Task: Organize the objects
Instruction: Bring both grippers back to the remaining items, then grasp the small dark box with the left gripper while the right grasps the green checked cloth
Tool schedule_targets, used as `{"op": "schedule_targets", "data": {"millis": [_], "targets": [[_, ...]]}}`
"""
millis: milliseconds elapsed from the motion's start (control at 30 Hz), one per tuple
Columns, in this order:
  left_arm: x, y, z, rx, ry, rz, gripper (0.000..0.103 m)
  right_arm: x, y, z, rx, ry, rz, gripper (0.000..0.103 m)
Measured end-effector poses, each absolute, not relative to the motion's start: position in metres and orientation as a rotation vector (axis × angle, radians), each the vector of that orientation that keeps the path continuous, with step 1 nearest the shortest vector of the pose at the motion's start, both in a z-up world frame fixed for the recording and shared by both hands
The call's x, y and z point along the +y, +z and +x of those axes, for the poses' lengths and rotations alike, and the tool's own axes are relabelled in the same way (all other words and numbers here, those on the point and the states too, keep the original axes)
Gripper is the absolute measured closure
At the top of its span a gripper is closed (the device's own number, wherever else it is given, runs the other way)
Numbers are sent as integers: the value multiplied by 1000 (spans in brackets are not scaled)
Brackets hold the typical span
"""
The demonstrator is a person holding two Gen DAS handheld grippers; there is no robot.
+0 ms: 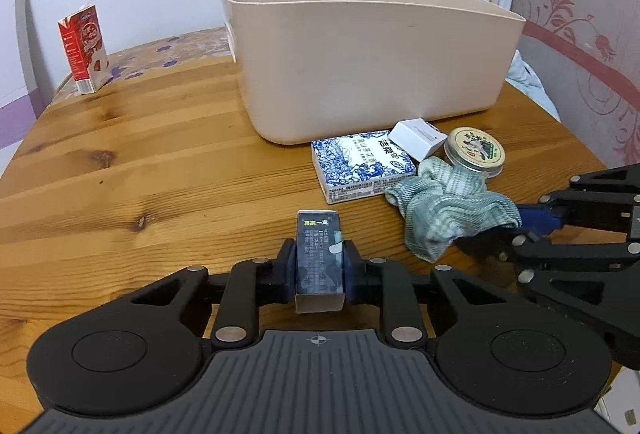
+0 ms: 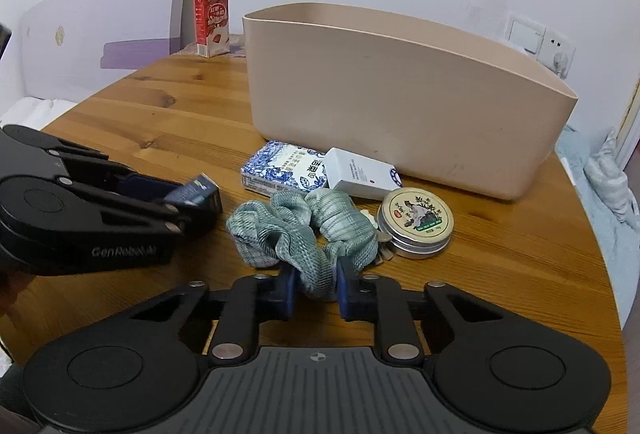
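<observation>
The small dark box [image 1: 319, 261] is light, stiff card, pinched by its flat sides in the left hand-held gripper [image 1: 319, 272], low over the worktop [image 1: 120, 170] in front of the beige bin [image 1: 372, 66]. Beside it, the right hand-held gripper [image 2: 317, 292] is clenched on the soft, floppy green scrunchie [image 2: 304, 234], which will sag.

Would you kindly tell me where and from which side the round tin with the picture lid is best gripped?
Probably grip the round tin across its low metal side wall, coming from above or the open table on its near right. It lies flat, lid up; the scrunchie crowds its left and the white box its far side. Both grippers are busy now.
</observation>
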State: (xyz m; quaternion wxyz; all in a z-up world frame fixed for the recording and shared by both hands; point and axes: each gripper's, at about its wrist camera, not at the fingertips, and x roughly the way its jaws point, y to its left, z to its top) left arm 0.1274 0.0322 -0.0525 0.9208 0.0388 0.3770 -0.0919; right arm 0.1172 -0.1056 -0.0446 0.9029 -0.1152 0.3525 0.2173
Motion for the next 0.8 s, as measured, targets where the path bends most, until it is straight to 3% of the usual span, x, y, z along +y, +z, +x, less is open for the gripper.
{"op": "schedule_targets", "data": {"millis": [333,800], "targets": [[40,-36,120,794,-180,63,80,-123,-27,105,699,446,-187,96],[37,38,113,621,-200,76,80,-167,39,102,518,354,-76,96]]}}
